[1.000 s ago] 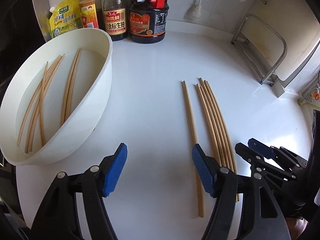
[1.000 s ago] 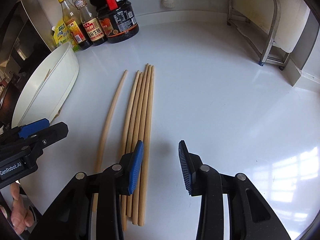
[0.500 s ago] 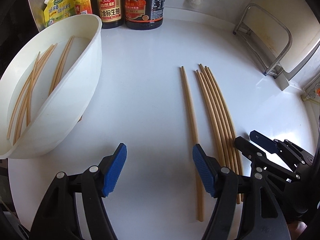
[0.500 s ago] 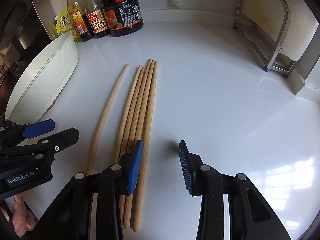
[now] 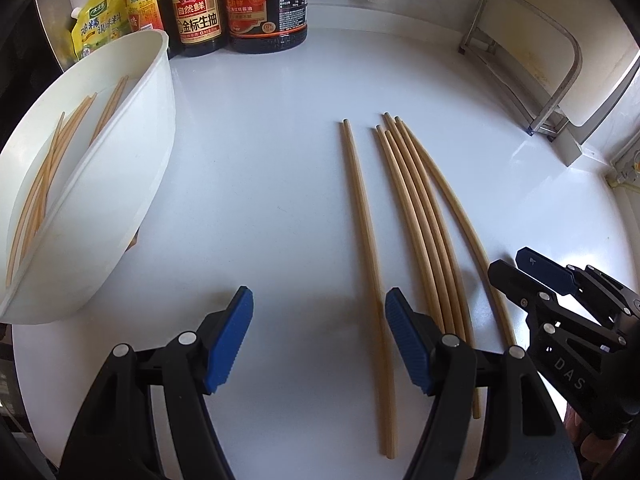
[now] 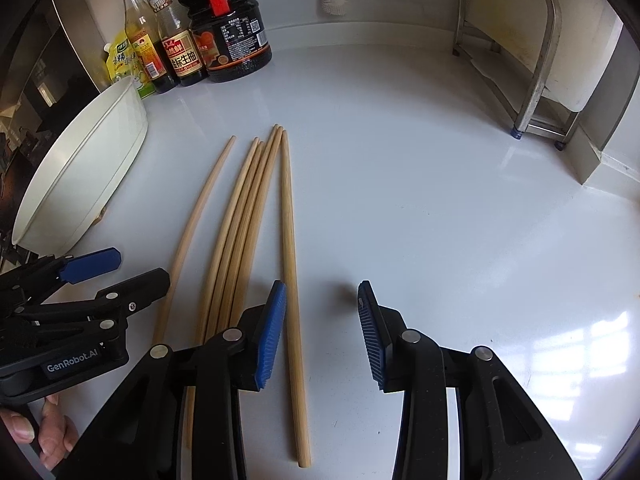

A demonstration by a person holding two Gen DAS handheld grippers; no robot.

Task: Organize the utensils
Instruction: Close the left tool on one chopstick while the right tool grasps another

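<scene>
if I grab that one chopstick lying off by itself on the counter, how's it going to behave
The lone chopstick is thin, wooden-looking and straight, so probably stiff and light. On the glossy white counter it may skid or roll when nudged. Lying flat, it offers little height to pinch, so it could slip away.

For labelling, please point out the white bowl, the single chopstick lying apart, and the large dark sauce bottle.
white bowl (image 5: 120, 216): left wrist view, outer wall.
single chopstick (image 5: 362, 216): left wrist view, mid-shaft.
large dark sauce bottle (image 6: 232, 40): right wrist view, label.
</scene>
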